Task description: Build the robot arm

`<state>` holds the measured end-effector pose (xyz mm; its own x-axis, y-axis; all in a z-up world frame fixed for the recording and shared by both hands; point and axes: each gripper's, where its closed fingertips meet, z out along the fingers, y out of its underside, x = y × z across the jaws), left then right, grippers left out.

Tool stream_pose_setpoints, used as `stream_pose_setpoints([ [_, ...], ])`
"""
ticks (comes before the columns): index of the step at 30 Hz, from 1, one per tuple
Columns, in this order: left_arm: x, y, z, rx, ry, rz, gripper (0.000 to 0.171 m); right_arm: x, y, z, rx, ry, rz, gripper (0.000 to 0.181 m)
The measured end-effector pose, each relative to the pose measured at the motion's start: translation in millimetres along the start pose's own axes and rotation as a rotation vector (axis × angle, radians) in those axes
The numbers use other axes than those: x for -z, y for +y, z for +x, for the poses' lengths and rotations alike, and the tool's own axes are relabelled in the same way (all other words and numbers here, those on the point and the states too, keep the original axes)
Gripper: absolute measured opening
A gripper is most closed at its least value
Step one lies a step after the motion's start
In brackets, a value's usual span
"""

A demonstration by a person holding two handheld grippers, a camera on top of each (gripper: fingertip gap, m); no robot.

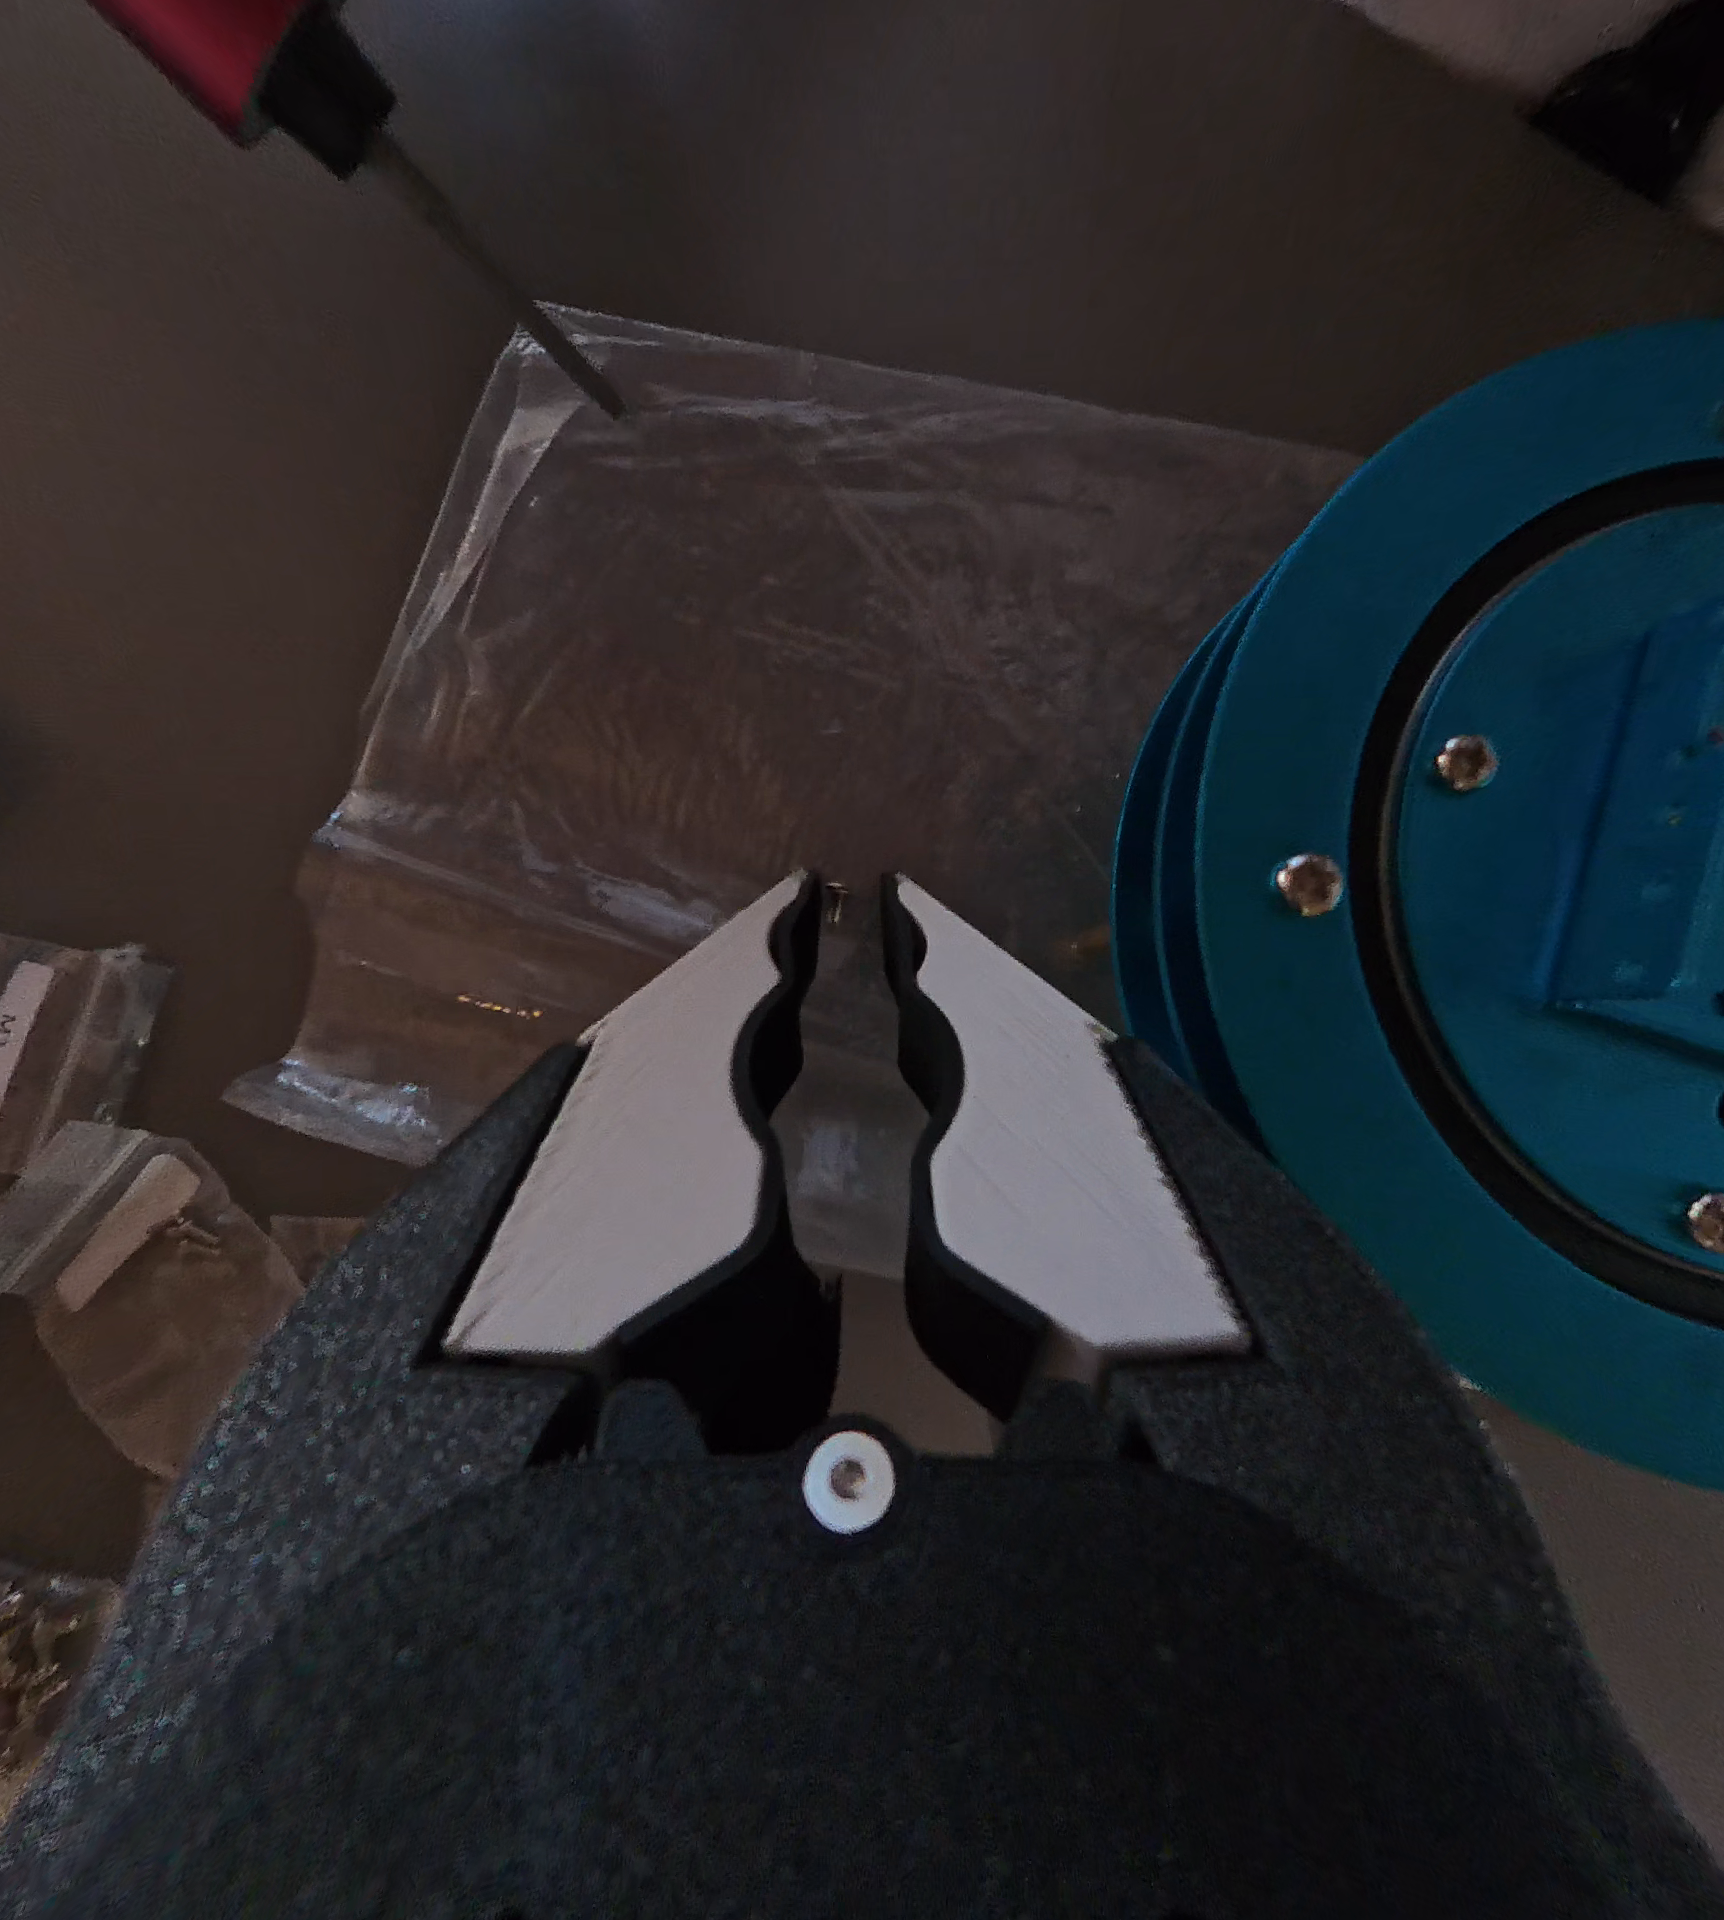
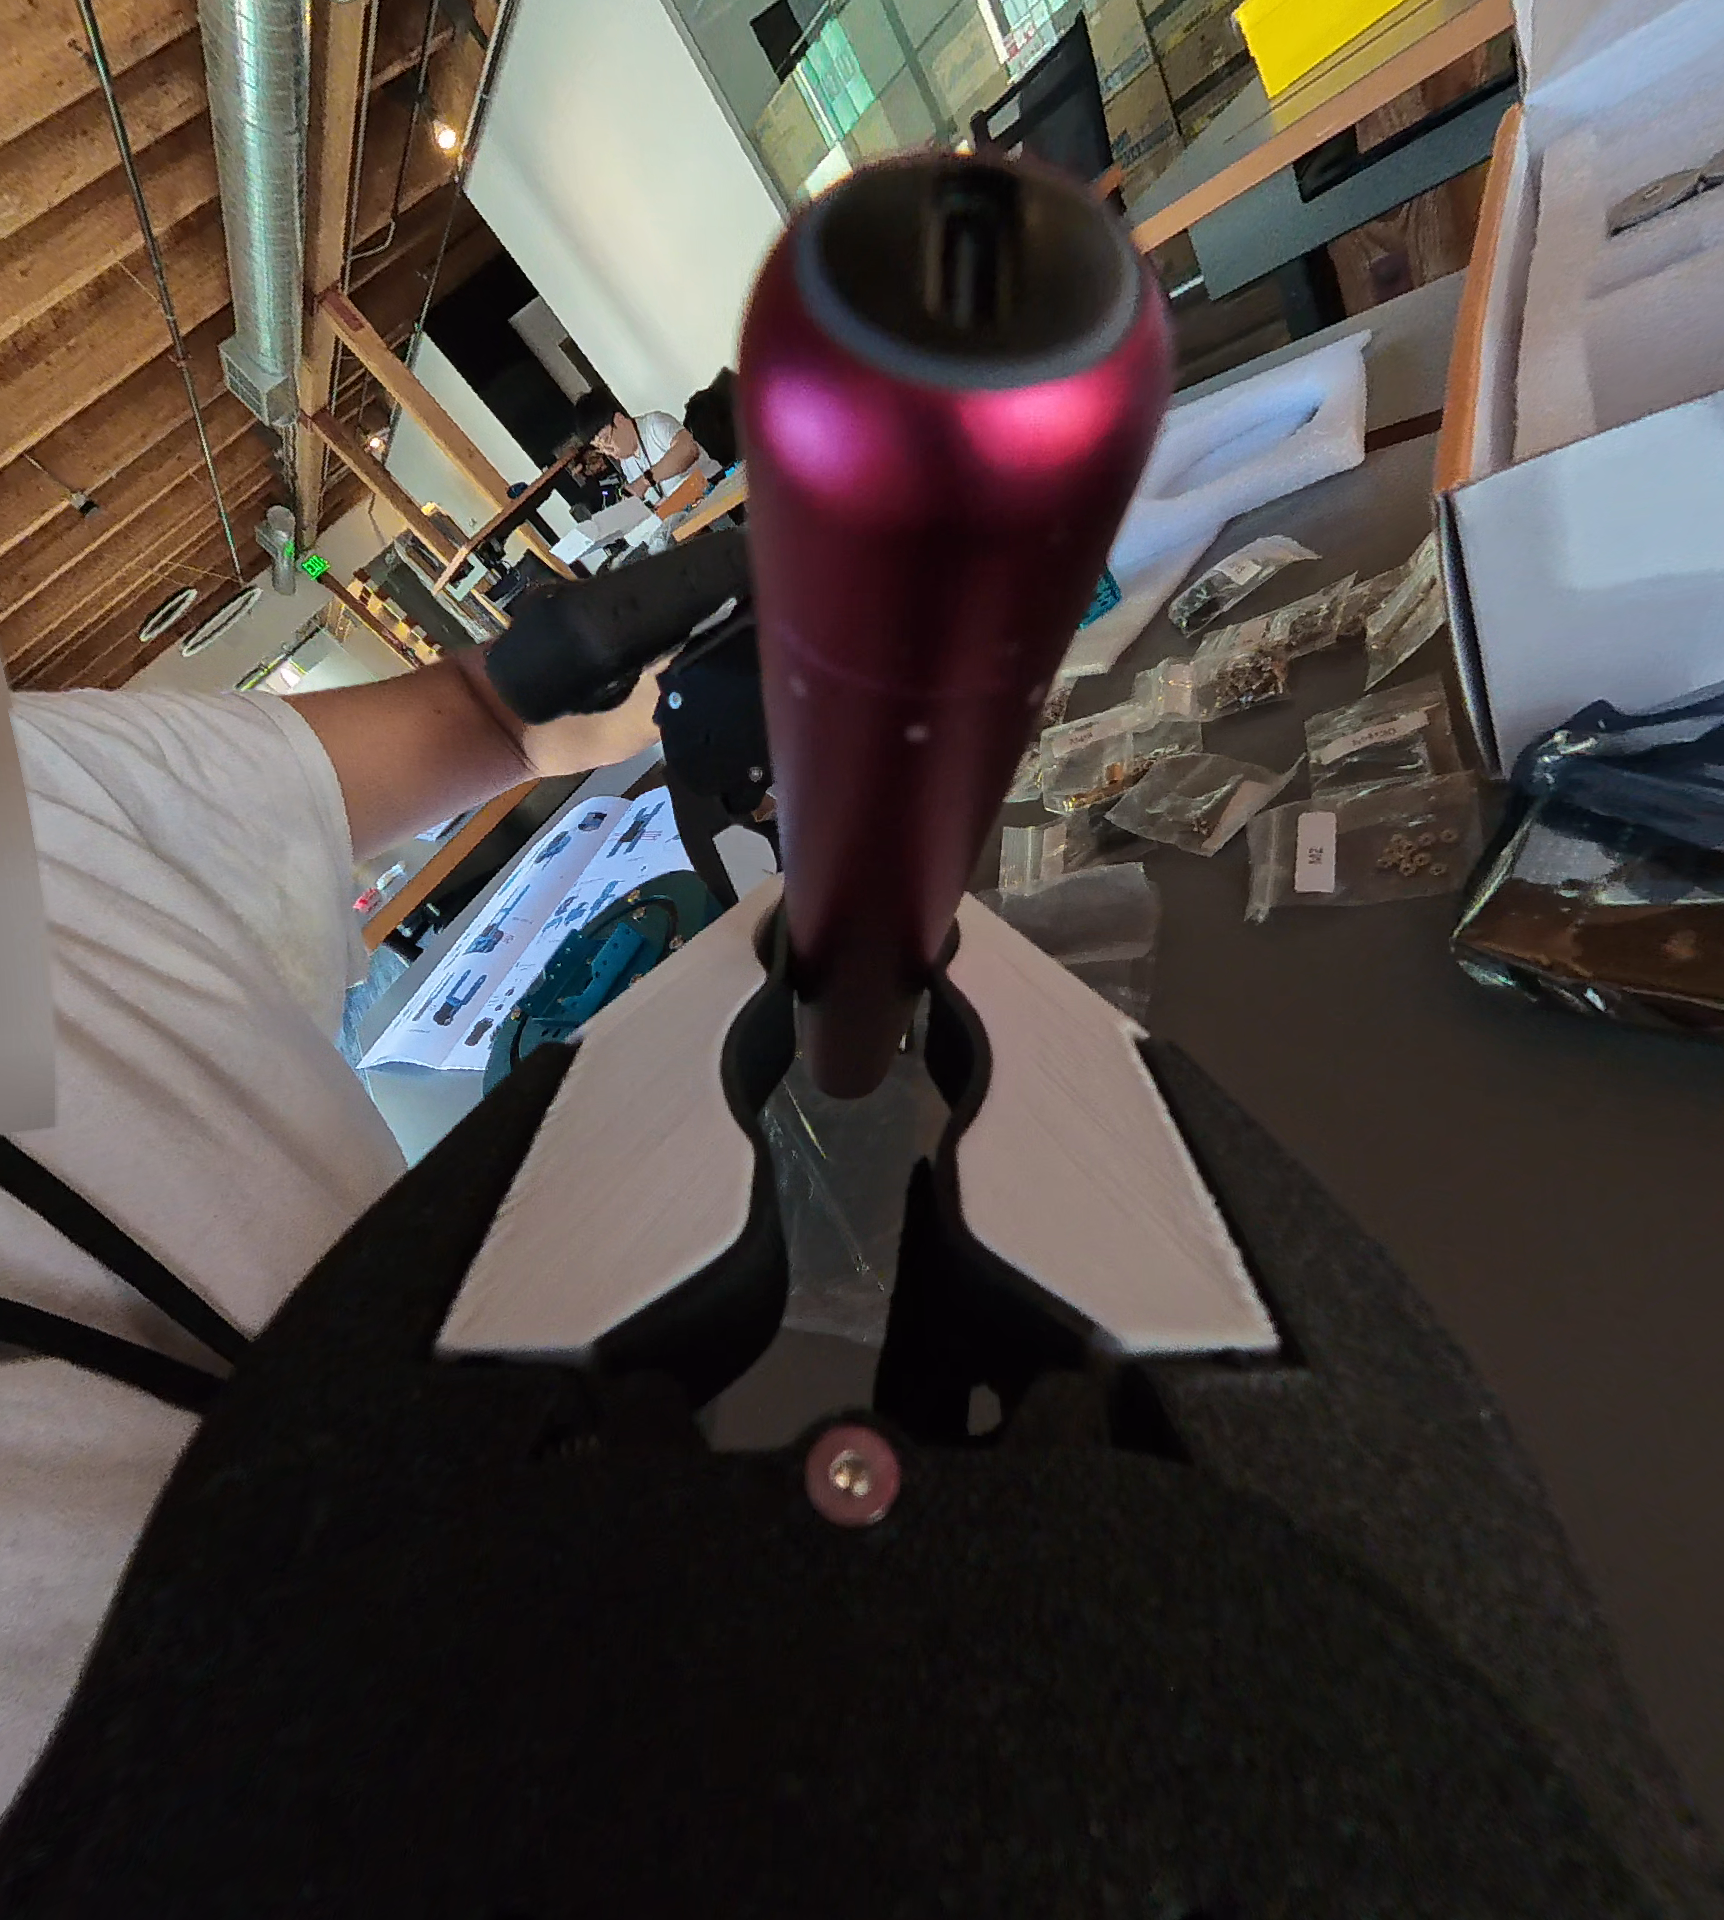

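My left gripper (image 1: 850, 896) hovers over a clear plastic bag (image 1: 785, 623), its jaws almost closed on a small screw (image 1: 839, 900) that rests against the left pad. A blue round metal assembly (image 1: 1460, 935) with several screws in its rim lies just to the right. My right gripper (image 2: 863, 940) is shut on the handle of a magenta screwdriver (image 2: 941, 540), which points away from the camera. In the left wrist view the screwdriver's shaft (image 1: 525, 301) ends over the bag's far corner. The blue assembly also shows in the right wrist view (image 2: 609, 966).
Small bags of fasteners (image 2: 1357, 852) lie on the dark table (image 2: 1357, 1143), also at the left in the left wrist view (image 1: 27, 1039). A printed instruction sheet (image 2: 525, 914), white boxes (image 2: 1616, 582) and a dark foil package (image 2: 1647, 914) stand around. A person's arm (image 2: 422, 738) holds the left gripper. Tip to tip, the grippers are about 15 cm apart.
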<state>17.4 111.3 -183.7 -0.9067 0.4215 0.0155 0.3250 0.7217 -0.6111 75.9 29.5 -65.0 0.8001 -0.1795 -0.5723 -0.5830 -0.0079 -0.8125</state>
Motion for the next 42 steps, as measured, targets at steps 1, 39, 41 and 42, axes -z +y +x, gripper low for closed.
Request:
stream_pose_setpoints([
  [1, 0.7, 0.6, -0.4, -0.002, -0.011, -0.001, 0.011, -0.3, -0.7, -1.3, 0.006, -0.005, 0.002, 0.018],
  [39, 37.6, -30.0, -26.9, 0.212, -0.235, 0.384, 0.0, -13.0, -13.7, 2.6, -0.045, 0.018, 0.213, 0.018],
  [41, 36.8, -25.5, -15.2, 0.24, -0.185, 0.378, 0.0, -10.6, -9.8, 5.8, -0.046, 0.031, 0.201, 0.018],
  [42, 35.8, -25.1, -8.9, 0.235, -0.164, 0.376, 0.0, -9.3, -7.9, 5.6, -0.043, 0.029, 0.197, 0.018],
])
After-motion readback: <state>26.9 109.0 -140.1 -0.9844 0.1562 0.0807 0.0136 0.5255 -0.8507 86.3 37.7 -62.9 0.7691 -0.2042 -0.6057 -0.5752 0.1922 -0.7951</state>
